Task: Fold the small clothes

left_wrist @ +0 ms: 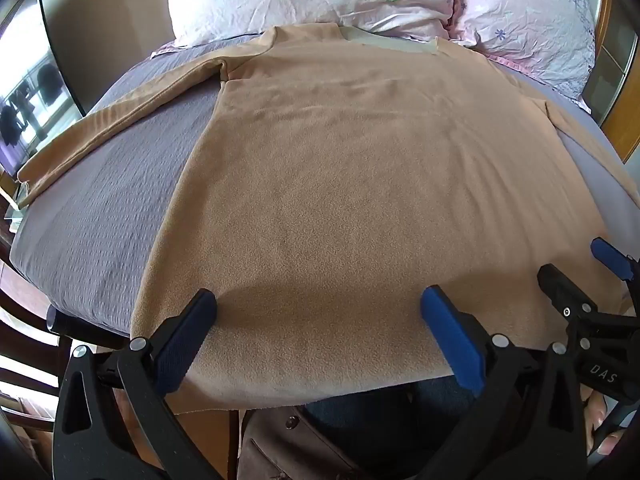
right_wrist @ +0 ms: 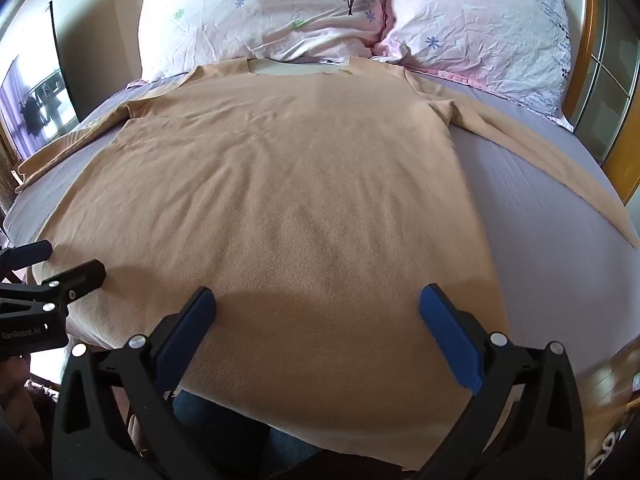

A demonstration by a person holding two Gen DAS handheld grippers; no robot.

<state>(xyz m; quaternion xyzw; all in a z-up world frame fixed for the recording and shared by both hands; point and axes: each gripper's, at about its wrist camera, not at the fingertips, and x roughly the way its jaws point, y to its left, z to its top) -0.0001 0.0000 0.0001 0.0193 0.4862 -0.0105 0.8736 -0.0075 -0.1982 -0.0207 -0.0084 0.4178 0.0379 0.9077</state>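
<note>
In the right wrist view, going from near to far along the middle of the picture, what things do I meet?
Right gripper, open → tan long-sleeved top lying flat on the grey bed sheet → its neckline → flowered pillows.

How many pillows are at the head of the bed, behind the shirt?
2. The white floral pillow lies left, behind the collar of the tan fleece long-sleeved shirt. The pink floral pillow lies right, touching it. Others may be hidden behind them.
</note>
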